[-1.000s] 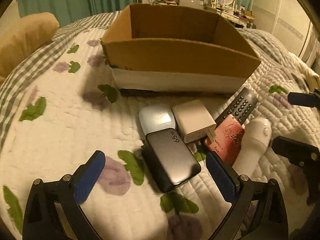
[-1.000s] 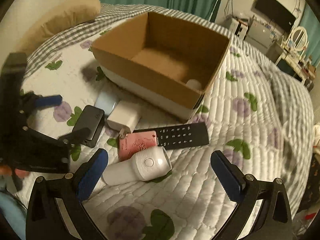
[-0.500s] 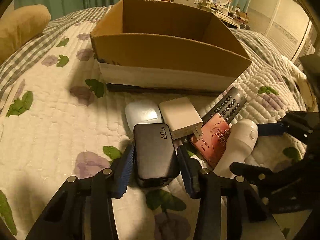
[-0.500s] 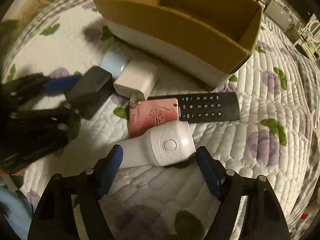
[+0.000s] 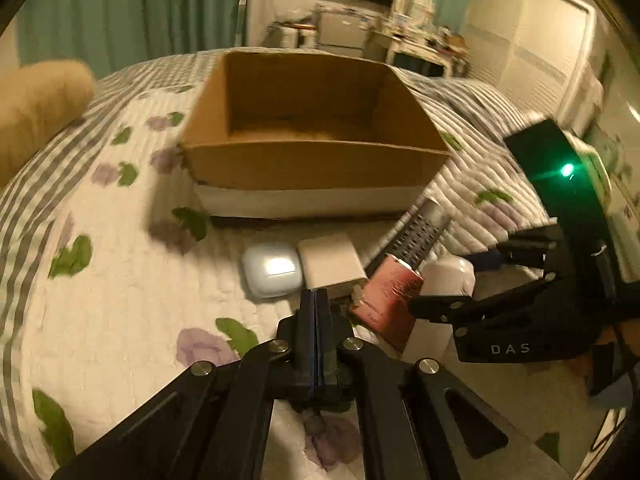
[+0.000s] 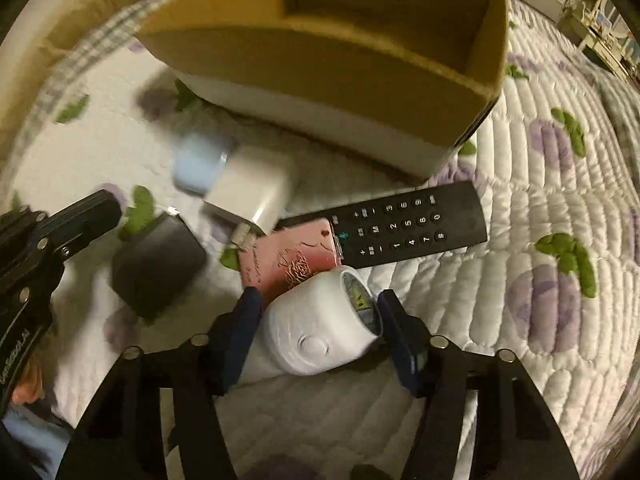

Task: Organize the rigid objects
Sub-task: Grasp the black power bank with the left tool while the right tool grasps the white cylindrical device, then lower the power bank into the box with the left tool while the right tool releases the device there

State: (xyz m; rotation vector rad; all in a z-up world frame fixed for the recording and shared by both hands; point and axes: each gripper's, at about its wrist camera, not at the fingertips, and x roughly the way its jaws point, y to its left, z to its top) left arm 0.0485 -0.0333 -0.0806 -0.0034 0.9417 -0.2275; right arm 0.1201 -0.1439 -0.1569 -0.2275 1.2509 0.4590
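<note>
Right gripper [image 6: 318,320] clamped across white cylindrical device [image 6: 316,330], its long axis slanting left-to-right, open end upward-right. Left gripper [image 5: 316,308] pressed together, empty, level over bed [image 5: 120,300].

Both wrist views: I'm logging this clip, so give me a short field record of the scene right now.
left gripper: shut, nothing between the fingers
right gripper: shut on white device
cardboard box: open top, standing on quilt
loose in front of box: remote, pink case, white charger, blue earbud case, dark power bank
</note>
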